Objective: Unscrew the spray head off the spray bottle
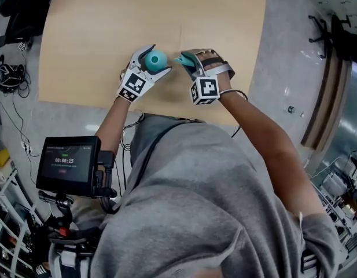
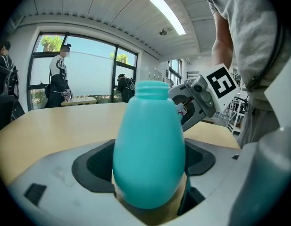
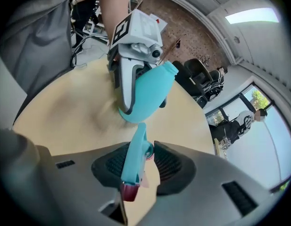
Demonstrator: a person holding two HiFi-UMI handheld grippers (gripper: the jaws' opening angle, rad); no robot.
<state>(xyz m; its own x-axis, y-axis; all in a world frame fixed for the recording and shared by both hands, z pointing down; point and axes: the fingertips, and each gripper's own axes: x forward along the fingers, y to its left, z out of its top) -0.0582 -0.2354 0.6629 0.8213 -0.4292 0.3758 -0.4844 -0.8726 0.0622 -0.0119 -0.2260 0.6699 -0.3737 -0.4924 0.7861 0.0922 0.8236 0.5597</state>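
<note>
holding the two parts apart is the step in hand; the head is already off, so the risks lie in the grips.

head view: the left gripper (image 1: 157,60) is around the bottle (image 1: 155,59) over the near edge of the worktop (image 1: 97,33). the right gripper (image 1: 187,62) carries the spray head (image 1: 183,59) just beside it, not touching. risk: the grippers are close, and a small inward swing would knock the head against the bottle.

left gripper view: the fingers (image 2: 95,161) stand wide and are clamped on the belly of the bottle (image 2: 149,149), one pad on each side. the neck (image 2: 152,88) is bare and open. risk: the wall is smooth and rounded, so a slack grip would let it slide out. tilting it could spill through the open neck; the wall is opaque, so the contents cannot be told.

right gripper view: the fingers (image 3: 171,166) are about half closed, clamped on the narrow body of the spray head (image 3: 135,157), with its red tip (image 3: 128,191) towards the camera. the bottle (image 3: 147,95) shows beyond in the left gripper (image 3: 131,74), low over the worktop (image 3: 70,117); contact with it cannot be told. risk: the head is held along a thin section, so it could pivot between the pads or drop if the grip eases.
</note>
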